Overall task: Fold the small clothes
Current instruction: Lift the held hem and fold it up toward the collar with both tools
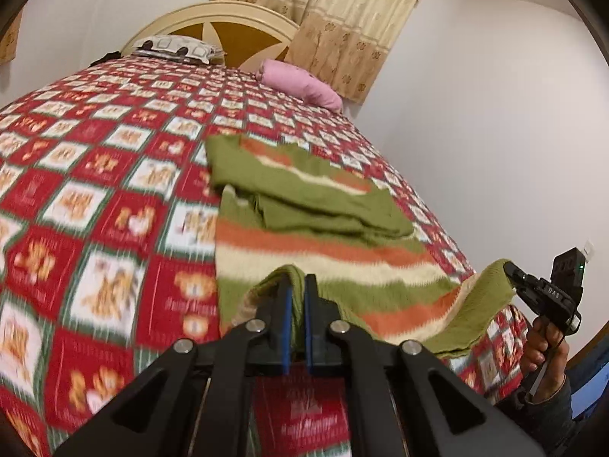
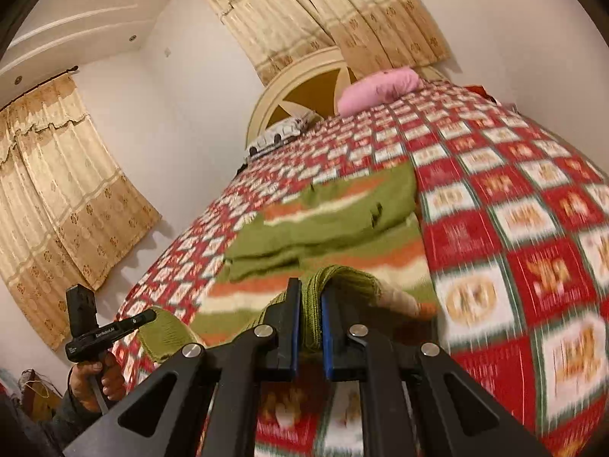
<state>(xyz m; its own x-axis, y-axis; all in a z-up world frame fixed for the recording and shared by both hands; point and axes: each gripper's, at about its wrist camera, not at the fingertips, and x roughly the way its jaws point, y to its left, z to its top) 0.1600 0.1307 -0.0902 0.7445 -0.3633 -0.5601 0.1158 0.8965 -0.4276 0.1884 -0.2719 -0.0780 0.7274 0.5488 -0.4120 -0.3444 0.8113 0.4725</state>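
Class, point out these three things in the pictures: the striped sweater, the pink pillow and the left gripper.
sweater [image 1: 323, 251]: left wrist view, on its striped body.
pillow [image 1: 300, 83]: left wrist view, on its middle.
left gripper [image 1: 298, 285]: left wrist view, between its fingertips, shut on the hem.

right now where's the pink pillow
The pink pillow lies at the bed's far end, against the headboard, beside the curtain.
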